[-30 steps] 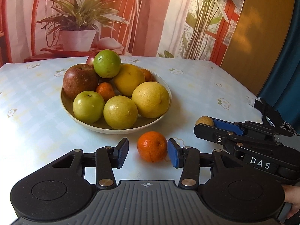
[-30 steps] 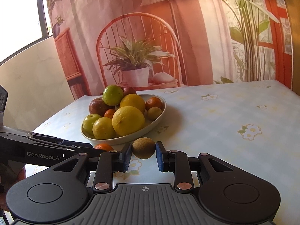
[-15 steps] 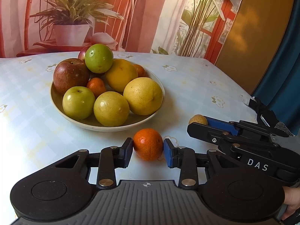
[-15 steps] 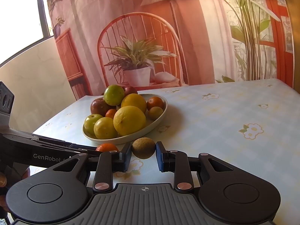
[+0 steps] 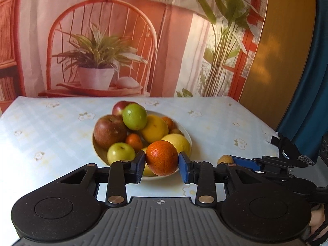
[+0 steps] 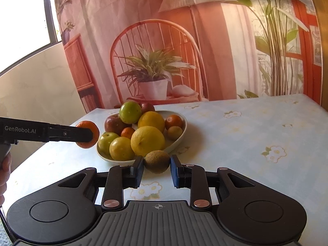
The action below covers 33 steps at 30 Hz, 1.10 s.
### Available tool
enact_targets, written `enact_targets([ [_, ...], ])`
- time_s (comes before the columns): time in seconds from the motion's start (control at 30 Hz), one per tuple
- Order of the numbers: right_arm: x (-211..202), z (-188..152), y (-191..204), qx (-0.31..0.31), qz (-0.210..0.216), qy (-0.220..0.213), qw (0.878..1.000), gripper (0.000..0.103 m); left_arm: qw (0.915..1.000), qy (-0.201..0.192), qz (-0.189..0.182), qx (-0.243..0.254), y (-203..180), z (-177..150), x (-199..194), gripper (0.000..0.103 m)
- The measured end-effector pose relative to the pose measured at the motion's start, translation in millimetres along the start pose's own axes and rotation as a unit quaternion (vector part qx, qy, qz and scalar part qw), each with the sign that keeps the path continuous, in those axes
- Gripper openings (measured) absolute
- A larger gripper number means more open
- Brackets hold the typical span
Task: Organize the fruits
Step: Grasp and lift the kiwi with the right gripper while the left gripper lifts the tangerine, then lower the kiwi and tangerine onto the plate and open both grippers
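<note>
Behind the surface (image 5: 51, 127), which wears a pale blue cloth printed with small flowers, hangs a backdrop (image 6: 205, 41) showing a red chair, a potted plant and tall stems. Toward the far middle of the surface stands a shallow cream bowl (image 6: 180, 135) heaped with apples, yellow citrus and small mandarins, a green apple (image 5: 134, 116) riding on top. The left hand-held gripper (image 5: 162, 167) has just closed its blue pads on a mandarin (image 5: 162, 157), gripping it by both sides; seen from the right wrist view, that fruit hangs clear of the cloth, just beside the bowl's near-left rim. The right hand-held gripper (image 6: 156, 168) is clamped on a brownish-green round fruit (image 6: 157, 161), pads pressed to either side, low in front of the bowl's near rim; whether this fruit touches the cloth I cannot tell. From the left wrist view the right gripper reaches in along the right edge of the surface, the brownish fruit showing at its tip. A person's hand (image 6: 5, 170) shows at the left edge, holding the left tool's handle.
</note>
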State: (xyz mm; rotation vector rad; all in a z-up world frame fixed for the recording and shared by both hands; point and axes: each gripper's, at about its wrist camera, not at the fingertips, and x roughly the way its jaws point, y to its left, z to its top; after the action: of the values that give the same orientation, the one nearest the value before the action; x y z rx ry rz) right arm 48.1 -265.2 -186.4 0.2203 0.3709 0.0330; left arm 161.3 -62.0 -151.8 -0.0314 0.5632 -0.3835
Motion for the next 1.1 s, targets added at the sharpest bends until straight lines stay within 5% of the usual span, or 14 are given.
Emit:
enact_targets([
  [0.43, 30.9, 93.3, 7.2, -0.08, -0.01, -0.045, 0.996, 0.025, 0.9961, -0.065, 0.032, 0.05, 7.7, 65.4, -16.1, 0.037],
  [1.1, 109.3, 74.3, 7.7, -0.087, 0.056, 0.074, 0.992, 0.025, 0.9941, 0.049, 0.004, 0.097, 23.3, 28.0, 71.4, 0.037],
])
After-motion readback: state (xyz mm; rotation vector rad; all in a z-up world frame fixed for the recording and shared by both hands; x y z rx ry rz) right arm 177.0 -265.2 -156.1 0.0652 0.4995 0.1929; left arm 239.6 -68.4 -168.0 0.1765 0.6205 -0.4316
